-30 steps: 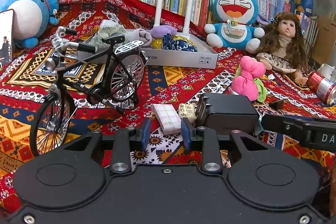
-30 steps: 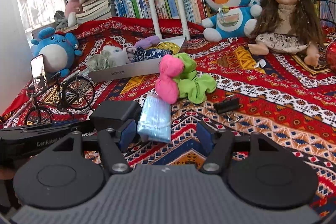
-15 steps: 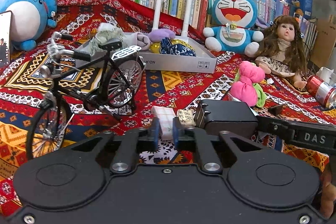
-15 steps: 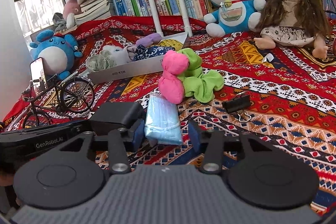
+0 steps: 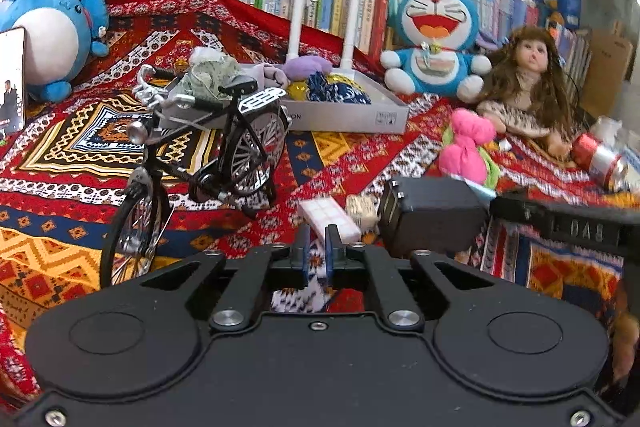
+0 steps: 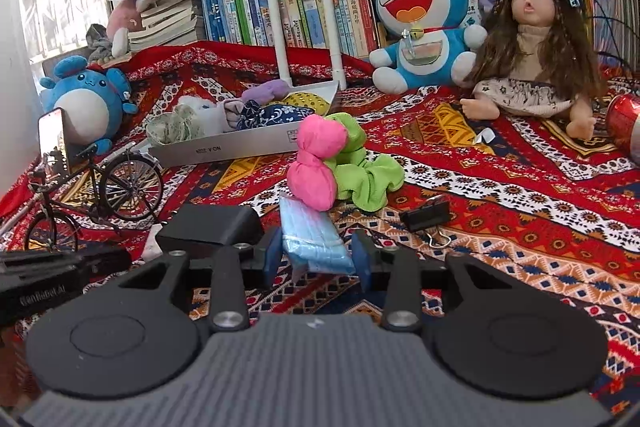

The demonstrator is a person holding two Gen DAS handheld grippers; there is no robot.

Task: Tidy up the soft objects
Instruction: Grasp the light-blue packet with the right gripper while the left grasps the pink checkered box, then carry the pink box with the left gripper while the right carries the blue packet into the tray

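Between right gripper (image 6: 318,259) fingers: blue mask pack (image 6: 314,241) | gaps both edges

Home playroom: bookshelves (image 6: 304,15), plush toys (image 6: 424,27) (doll (image 6: 532,43) too)

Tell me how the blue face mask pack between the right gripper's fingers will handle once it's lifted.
The blue face mask pack looks flat and thin, so probably light. Its glossy wrapper may slip against the fingers. It juts forward past the right gripper, so the far end may droop.
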